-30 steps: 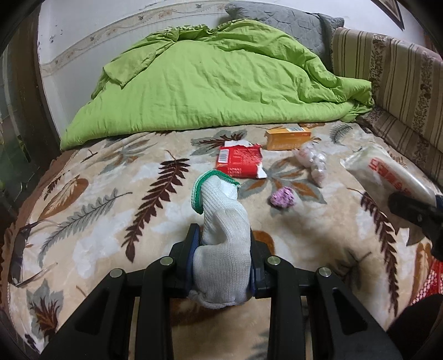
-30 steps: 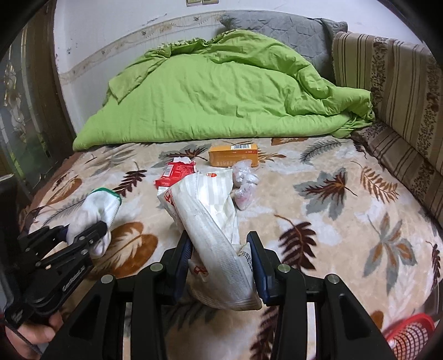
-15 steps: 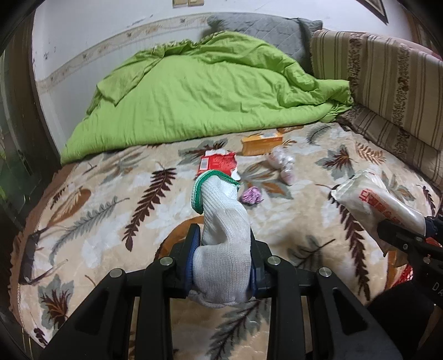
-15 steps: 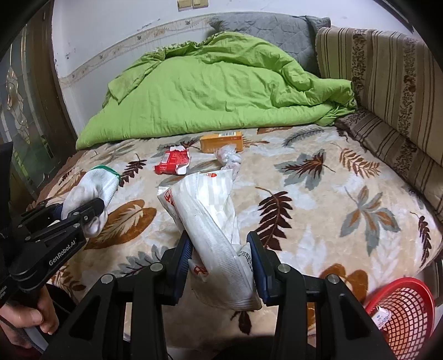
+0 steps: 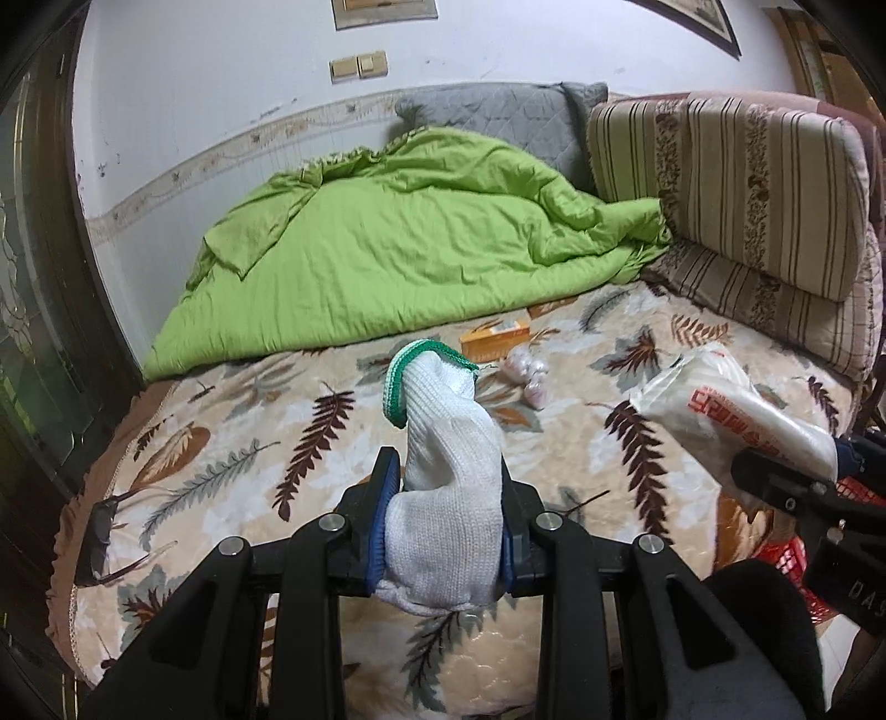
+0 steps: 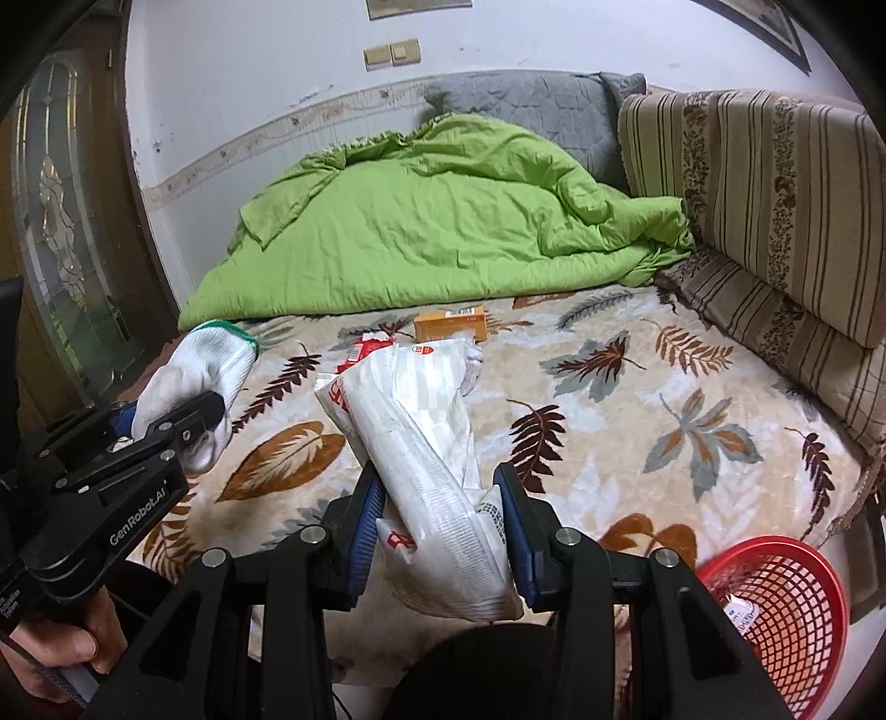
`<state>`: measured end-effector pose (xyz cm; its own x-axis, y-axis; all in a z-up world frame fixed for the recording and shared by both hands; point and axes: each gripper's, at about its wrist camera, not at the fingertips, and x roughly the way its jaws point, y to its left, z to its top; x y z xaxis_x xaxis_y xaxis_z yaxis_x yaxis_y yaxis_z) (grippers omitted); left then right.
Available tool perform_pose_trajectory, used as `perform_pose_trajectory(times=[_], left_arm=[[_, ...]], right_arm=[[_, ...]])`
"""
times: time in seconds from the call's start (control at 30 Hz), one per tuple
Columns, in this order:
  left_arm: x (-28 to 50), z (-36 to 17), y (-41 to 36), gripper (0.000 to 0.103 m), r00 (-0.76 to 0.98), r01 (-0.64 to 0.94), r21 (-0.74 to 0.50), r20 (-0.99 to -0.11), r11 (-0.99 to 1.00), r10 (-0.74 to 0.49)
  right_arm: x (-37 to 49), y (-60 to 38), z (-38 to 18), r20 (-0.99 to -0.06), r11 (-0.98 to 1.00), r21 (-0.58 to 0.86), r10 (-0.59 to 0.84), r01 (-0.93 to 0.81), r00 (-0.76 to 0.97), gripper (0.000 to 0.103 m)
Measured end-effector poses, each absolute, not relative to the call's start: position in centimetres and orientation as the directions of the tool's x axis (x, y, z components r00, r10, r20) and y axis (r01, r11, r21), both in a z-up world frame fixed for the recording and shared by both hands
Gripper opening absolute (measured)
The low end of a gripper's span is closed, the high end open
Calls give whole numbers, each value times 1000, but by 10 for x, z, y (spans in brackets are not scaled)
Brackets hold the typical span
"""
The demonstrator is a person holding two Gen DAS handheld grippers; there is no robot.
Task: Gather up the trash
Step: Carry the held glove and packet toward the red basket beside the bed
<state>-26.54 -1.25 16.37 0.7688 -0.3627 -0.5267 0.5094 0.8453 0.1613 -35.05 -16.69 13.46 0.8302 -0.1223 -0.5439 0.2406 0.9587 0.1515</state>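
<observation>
A leaf-print blanket [image 6: 637,399] covers the bed, and everything here sits around it. Along its far edge a rumpled green quilt [image 6: 443,221] lies heaped. Behind the quilt, a grey pillow [image 6: 542,111] leans on the wall. On the blanket's right side, striped cushions [image 6: 775,194] stand stacked. Above the quilt, wall switches [image 6: 392,54]. Left of the blanket, a dark door [image 6: 61,232] with patterned glass.

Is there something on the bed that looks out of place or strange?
Yes. Litter lies loose on the leaf-print blanket near the green quilt: an orange box, a red wrapper and small crumpled white wads. Black glasses also lie at the bed's left edge, close to falling.
</observation>
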Motion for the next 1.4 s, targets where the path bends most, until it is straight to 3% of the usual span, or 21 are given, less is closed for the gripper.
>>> perform_pose_trajectory(times=[0.43,1.03,1.4], left_arm=[[-282,206,-16,30,762,566,127,-458,815,-458],[-208,129,-48,30,675,576,121,-628,808,-387],[-193,101,-59,30,641,594,133,-675,794,-366]], right_arm=[[-383,-174,172,-478,949,155,-171,274,861,44],[-322,-205,126,-610,944,159,-137,290,780,44],[-298,-212,99,-663,936,185,-105,298,742,44]])
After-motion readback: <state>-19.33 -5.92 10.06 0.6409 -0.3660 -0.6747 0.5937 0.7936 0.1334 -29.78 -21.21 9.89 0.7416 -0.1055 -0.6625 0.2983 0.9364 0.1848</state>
